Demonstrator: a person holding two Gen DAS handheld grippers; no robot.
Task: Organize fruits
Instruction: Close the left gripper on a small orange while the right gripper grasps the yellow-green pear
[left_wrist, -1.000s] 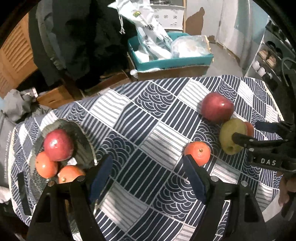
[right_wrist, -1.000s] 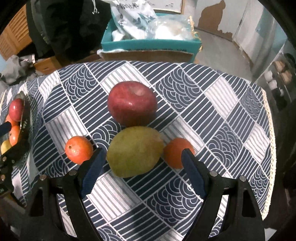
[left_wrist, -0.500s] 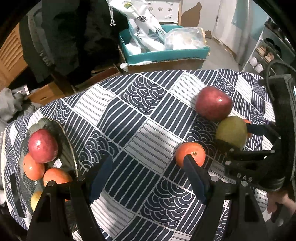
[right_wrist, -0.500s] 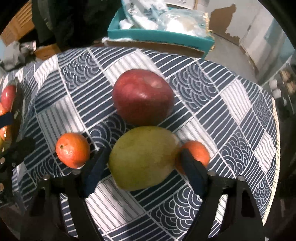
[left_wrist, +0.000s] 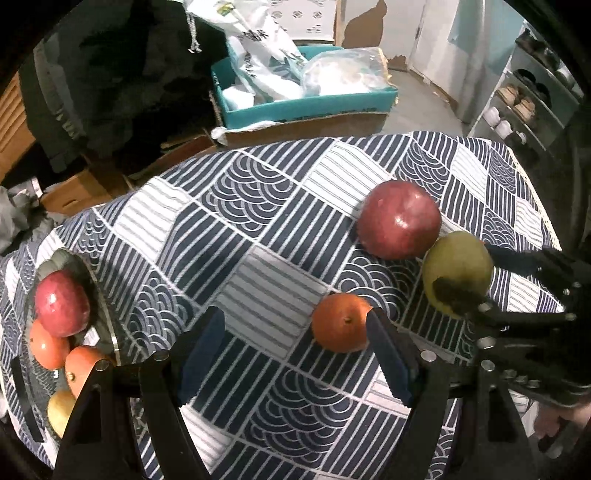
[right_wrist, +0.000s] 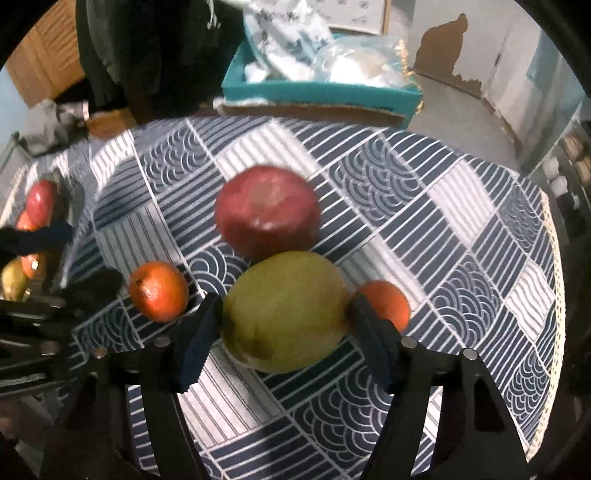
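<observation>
Right tongs (right_wrist: 284, 325) closing on pear (right_wrist: 286, 310), formerly wider

left tongs (left_wrist: 295, 350): two matte black plastic arms, each tipped with a dark blue ribbed pad (left_wrist: 201, 354); triangular cut-outs in the arm bodies; small round silver pin heads (left_wrist: 161, 355) near the pad bases.
right tongs (right_wrist: 284, 343): same build, black arms with dark blue pads (right_wrist: 195, 343) and silver round pin heads (right_wrist: 409, 342); triangular openings lower down.
right tongs from the left view: black frame with a row of small silver screws along its edge.
hand (left_wrist: 550, 424): only a bare sliver shows at the lower right edge; no sleeve visible.
</observation>
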